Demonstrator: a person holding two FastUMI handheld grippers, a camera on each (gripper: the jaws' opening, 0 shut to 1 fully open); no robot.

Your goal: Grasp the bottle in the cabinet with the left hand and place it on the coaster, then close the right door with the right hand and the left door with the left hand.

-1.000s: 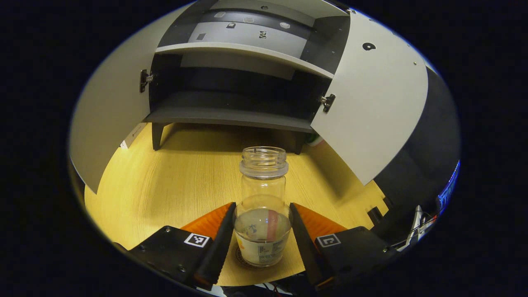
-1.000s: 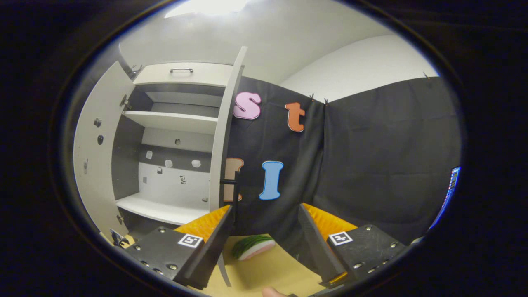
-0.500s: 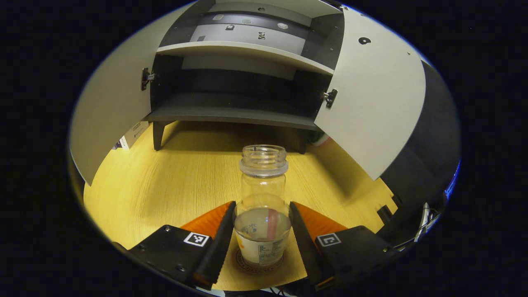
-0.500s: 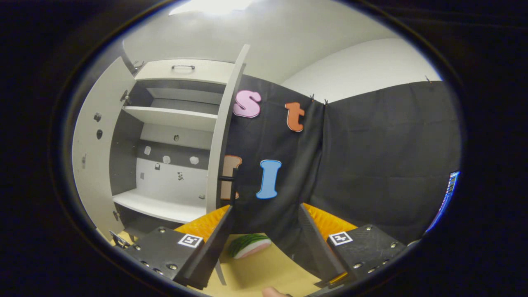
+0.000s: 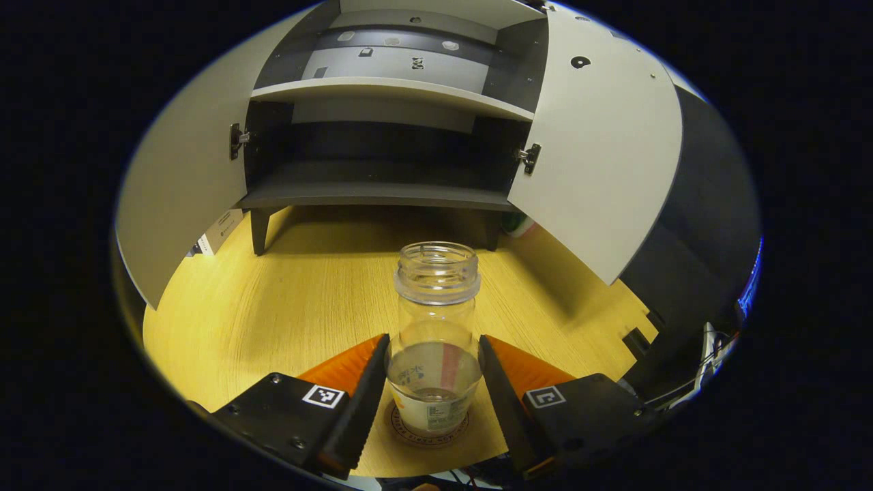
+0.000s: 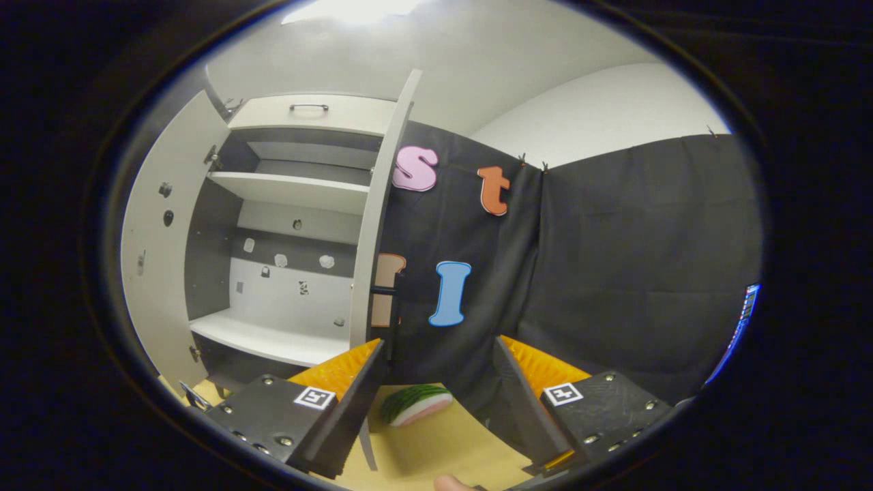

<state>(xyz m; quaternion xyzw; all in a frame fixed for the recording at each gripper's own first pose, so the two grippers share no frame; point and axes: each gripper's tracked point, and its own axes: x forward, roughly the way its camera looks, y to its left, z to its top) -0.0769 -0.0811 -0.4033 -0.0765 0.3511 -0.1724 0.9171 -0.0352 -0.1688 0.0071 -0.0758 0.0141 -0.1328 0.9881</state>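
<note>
The bottle (image 5: 434, 341) is held upright on the coaster (image 5: 428, 426), clamped by the left gripper (image 5: 434, 382). The right gripper (image 6: 436, 395) is seen spread apart, nothing held; both cabinet doors (image 5: 600, 157) are left open

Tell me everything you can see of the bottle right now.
The bottle is clear, glass-like, with no cap, a threaded mouth and a collar ring below it. A printed label wraps its lower body. It stands upright over the round coaster on the wooden table; whether it rests on it I cannot tell. The left gripper has a finger against each side.
</note>
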